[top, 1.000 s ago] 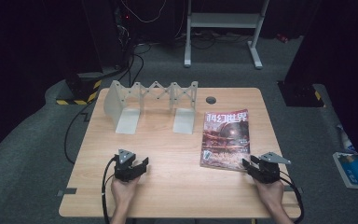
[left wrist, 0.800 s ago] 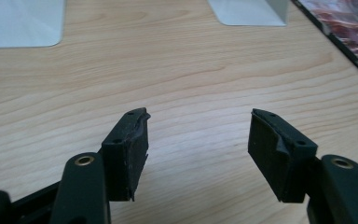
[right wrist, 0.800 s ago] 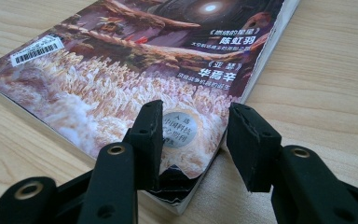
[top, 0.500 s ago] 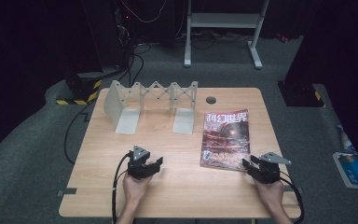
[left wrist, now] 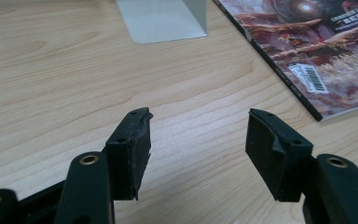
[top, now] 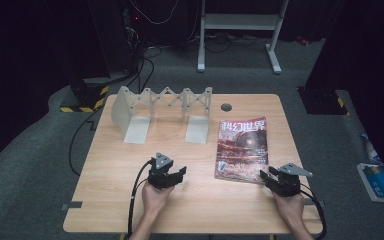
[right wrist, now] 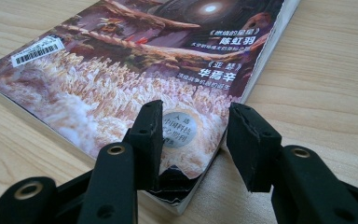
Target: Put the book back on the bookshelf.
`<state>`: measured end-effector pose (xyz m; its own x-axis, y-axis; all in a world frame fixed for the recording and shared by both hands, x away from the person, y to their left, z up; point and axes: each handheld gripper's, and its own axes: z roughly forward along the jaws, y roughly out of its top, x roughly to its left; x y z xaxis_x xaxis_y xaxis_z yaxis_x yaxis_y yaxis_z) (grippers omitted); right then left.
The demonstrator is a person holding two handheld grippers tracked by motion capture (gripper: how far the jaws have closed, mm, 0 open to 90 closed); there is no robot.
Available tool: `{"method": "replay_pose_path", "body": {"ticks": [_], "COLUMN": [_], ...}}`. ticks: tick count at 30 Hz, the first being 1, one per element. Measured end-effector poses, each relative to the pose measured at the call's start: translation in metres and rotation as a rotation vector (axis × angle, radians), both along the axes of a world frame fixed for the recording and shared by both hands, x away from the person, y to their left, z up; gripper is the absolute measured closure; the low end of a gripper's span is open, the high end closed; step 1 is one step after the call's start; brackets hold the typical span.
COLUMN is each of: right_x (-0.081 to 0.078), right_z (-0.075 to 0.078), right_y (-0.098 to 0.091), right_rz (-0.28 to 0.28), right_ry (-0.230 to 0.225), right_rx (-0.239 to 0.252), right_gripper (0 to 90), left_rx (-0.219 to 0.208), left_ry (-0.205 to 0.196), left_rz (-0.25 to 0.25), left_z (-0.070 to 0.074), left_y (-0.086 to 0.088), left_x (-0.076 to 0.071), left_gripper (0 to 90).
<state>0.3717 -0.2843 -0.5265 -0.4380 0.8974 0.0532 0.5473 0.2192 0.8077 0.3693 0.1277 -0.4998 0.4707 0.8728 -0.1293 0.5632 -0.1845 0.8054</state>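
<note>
- The right gripper (right wrist: 193, 140) sat at the magazine's (right wrist: 135, 74) near right corner, jaws apart, the corner between them, not squeezed.
- The left gripper (left wrist: 198, 135) hovered open over bare table (top: 105, 200), left of the magazine.
- Beyond stood the folding book rack (top: 162, 107).
</note>
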Motion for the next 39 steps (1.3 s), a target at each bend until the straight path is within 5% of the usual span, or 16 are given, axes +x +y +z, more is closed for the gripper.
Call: {"method": "replay_pose_path", "body": {"ticks": [12, 19, 30, 39], "right_x": [0.000, 0.000, 0.000, 0.000], "right_z": [0.000, -0.001, -0.001, -0.001], "right_y": [0.000, -0.001, -0.001, -0.001], "right_rz": [-0.003, -0.007, -0.006, -0.004], "right_ry": [0.000, 0.005, 0.006, 0.003], "right_rx": [0.007, 0.020, 0.024, 0.022], "right_gripper": [56.2, 56.2, 56.2, 56.2], "left_rx": [-0.031, -0.008, -0.097, -0.084], "left_ry": [-0.004, 0.017, 0.046, 0.035], "left_rz": [-0.044, -0.064, -0.055, -0.081], "left_z": [0.005, 0.005, 0.002, 0.010], "left_y": [-0.025, -0.037, -0.048, -0.065], "left_x": [0.014, 0.021, 0.033, 0.043], "left_gripper": [41.1, 41.6, 43.0, 43.7]}}
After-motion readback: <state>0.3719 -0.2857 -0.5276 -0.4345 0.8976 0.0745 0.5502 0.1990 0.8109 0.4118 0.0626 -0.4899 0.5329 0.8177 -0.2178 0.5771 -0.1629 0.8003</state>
